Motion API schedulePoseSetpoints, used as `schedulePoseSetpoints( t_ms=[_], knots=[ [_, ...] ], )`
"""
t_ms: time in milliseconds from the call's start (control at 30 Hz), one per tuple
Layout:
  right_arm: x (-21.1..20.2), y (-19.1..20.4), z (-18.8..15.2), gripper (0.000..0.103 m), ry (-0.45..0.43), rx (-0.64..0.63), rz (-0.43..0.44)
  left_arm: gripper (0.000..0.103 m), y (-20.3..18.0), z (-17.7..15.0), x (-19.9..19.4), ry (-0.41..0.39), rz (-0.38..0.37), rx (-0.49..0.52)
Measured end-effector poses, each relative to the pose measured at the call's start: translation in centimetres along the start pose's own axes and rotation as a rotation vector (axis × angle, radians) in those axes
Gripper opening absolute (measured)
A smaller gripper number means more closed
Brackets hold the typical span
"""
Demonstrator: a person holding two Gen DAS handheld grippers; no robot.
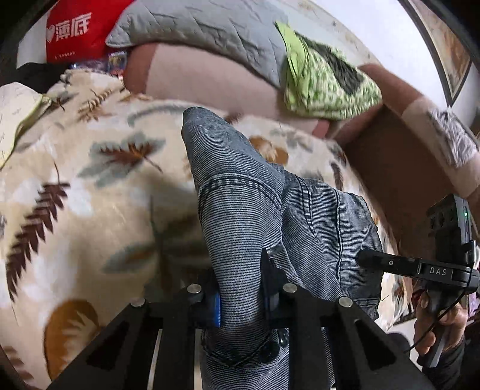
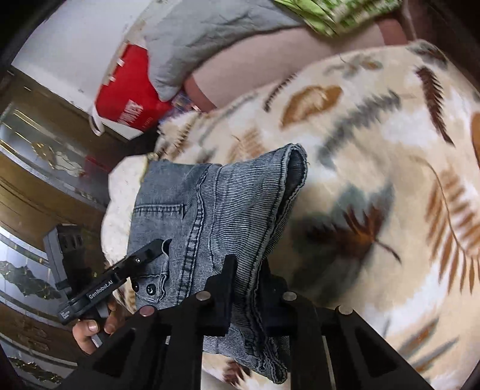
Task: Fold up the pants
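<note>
With both pairs of fingers clamped tight on the jeans (image 1: pixel 240 210), the left gripper (image 1: pixel 240 300) and right gripper (image 2: pixel 243 297) hold the denim bunched between and beyond them above the leaf-print blanket (image 1: pixel 90 180), seemingly for folding.

A bed (image 1: pixel 75 210) carries a cream leaf-print blanket (image 2: pixel 375 156). At its far side lie a grey quilted pillow (image 1: pixel 204 27) and a green patterned cloth (image 1: pixel 324 87).

you have one pair of grey denim pants (image 1: pixel 240 210), two grippers, left (image 1: pixel 240 295) and right (image 2: pixel 244 295), one leaf-print blanket (image 1: pixel 90 180), one grey quilt (image 1: pixel 195 27), one green cloth (image 1: pixel 324 87), and, i think, one red bag (image 1: pixel 81 30).
</note>
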State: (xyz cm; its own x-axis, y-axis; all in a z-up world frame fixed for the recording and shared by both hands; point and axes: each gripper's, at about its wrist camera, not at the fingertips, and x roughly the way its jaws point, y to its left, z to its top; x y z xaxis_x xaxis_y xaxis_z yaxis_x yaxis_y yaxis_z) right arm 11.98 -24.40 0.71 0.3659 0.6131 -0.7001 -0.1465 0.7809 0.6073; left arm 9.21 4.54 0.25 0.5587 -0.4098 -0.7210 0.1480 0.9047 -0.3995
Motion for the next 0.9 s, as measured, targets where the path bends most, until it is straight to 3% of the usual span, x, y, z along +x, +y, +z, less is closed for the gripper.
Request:
schedulePoseSetpoints(
  t_ms=[200,367,400,433,500,667,700,733,767,800,867,900],
  knots=[
    [1.5,1.1,4.0,0.016,-0.041,-0.006,0.011,0.02,2.0,3.3,2.0,-0.032,-0.008,-0.027],
    [6.2,-1.2,5.7,0.016,-0.004,0.03,-0.024,0.025,3.5,3.0,6.8,0.042,0.049,-0.052],
    [7.3,-1.8,5.7,0.016,0.009,0.035,-0.037,0.035,3.9,2.7,8.0,0.068,0.093,-0.06],
    [8.3,-2.3,5.6,0.019,0.021,0.039,-0.058,0.054,4.3,2.4,9.0,0.095,0.16,-0.064],
    [9.7,-3.1,5.0,0.021,0.032,0.028,-0.174,0.071,4.5,1.8,9.1,0.096,0.24,-0.062],
    [7.3,-1.0,2.9,0.028,-0.011,-0.076,-0.289,0.082,2.8,0.1,3.3,-0.037,0.303,-0.004],
    [6.5,-0.2,2.2,0.031,-0.029,-0.101,-0.285,0.087,2.4,-0.7,2.5,-0.071,0.312,0.002],
    [5.9,0.7,1.2,0.042,-0.045,-0.132,-0.281,0.089,1.9,-1.5,2.0,-0.094,0.329,0.013],
    [5.9,0.8,0.7,0.061,-0.048,-0.143,-0.286,0.089,1.5,-2.3,2.2,-0.093,0.353,0.039],
    [6.3,1.0,0.0,0.069,-0.042,-0.153,-0.306,0.089,1.3,-2.9,3.2,-0.07,0.389,0.065],
    [8.5,0.6,-1.0,0.069,0.024,-0.176,-0.359,0.089,1.6,-3.9,6.0,0.017,0.446,0.097],
    [10.1,-0.1,-1.5,0.069,0.085,-0.171,-0.402,0.09,1.6,-4.0,6.4,0.013,0.461,0.089]
  ],
)
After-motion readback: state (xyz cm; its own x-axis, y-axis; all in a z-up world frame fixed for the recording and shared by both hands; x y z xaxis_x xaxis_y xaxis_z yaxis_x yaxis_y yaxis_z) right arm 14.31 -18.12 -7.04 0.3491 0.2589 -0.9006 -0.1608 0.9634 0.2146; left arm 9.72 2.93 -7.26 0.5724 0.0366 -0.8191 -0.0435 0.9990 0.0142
